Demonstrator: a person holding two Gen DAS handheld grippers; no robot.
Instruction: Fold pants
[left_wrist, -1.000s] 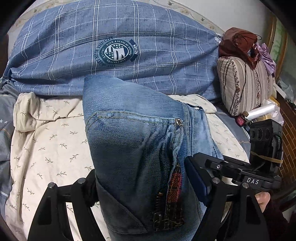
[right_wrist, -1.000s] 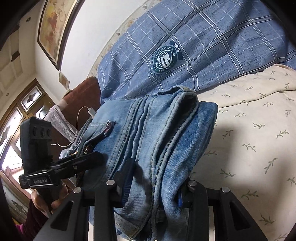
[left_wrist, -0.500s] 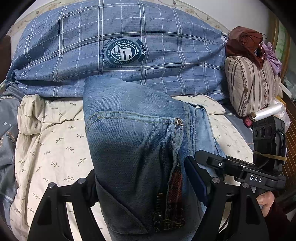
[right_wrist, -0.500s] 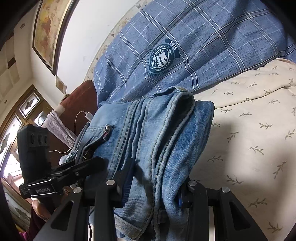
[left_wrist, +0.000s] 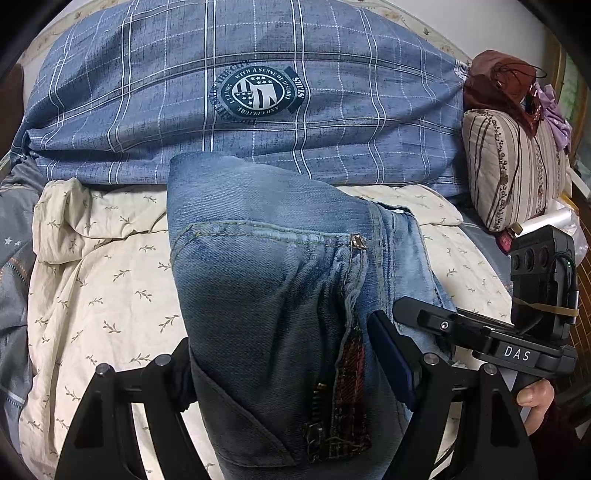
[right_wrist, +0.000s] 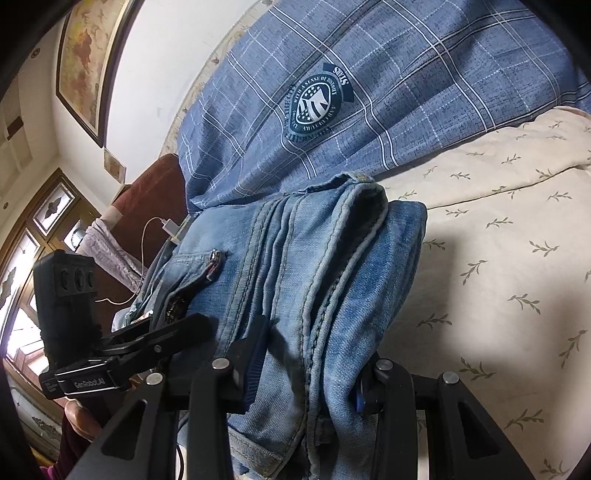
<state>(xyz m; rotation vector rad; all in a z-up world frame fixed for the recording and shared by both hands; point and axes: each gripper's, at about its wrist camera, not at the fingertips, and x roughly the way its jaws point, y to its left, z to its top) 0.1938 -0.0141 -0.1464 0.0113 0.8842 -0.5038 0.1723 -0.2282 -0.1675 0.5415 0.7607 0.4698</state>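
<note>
We see folded, faded blue jeans (left_wrist: 273, 295), their length pointing away toward a plaid pillow (left_wrist: 258, 92); left gripper (left_wrist: 295, 369) and right gripper (right_wrist: 306, 373) each clamp the bundle.

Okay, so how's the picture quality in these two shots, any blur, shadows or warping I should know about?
Left wrist view: sharp, evenly lit, fisheye bows the blue plaid pillow and darkens the corners. Right wrist view: also sharp, the folded blue denim jeans cast a soft shadow on the cream leaf-print sheet; the window at the left edge is blown out.
</note>
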